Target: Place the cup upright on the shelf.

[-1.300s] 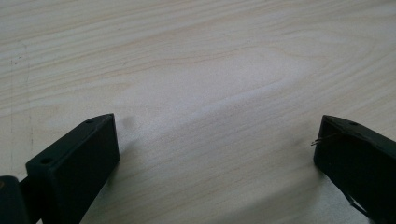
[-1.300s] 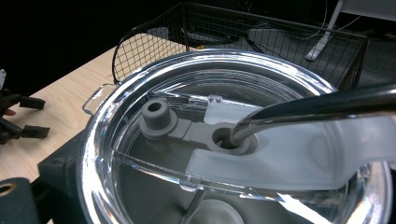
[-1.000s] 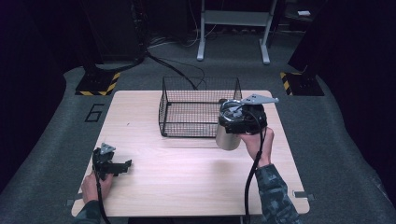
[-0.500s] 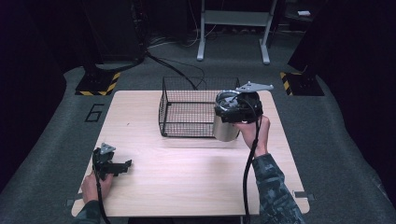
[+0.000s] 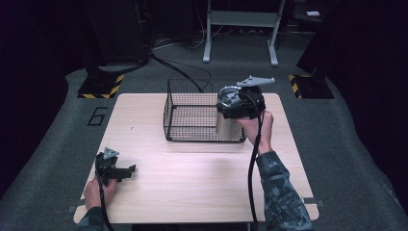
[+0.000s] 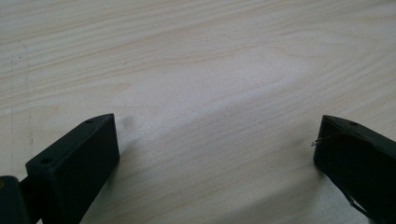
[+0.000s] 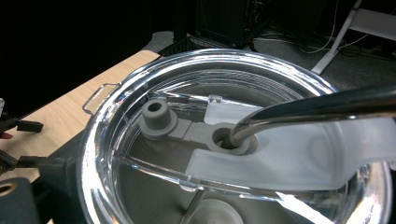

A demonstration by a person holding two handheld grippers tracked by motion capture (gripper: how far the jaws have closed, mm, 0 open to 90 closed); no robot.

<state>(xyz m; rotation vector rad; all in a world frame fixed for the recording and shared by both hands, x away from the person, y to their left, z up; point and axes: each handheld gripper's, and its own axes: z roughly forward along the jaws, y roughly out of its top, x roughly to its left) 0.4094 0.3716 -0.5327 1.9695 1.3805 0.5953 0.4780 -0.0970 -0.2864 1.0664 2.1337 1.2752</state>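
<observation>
A steel tumbler [image 5: 227,126] with a clear lid [image 7: 261,65] and a bent metal straw [image 7: 317,105] hangs at the right end of the black wire basket [image 5: 190,137]. My right gripper [image 5: 235,107] is shut on the tumbler near its top, with a hand behind it. Whether the tumbler's base is inside the basket or just in front of its wall, I cannot tell. My left gripper [image 5: 126,171] rests on the wooden table [image 5: 192,183] at the front left. It stands open [image 6: 217,154], with bare wood between its jaws.
The basket stands at the back middle of the table and looks empty. Cables and a white stand's legs [image 5: 239,36] lie on the floor behind the table. Yellow-black striped blocks [image 5: 98,86] sit at both far corners.
My right gripper has carried the tumbler away from the person and a little left, to the basket's right end. The left gripper has not moved.
</observation>
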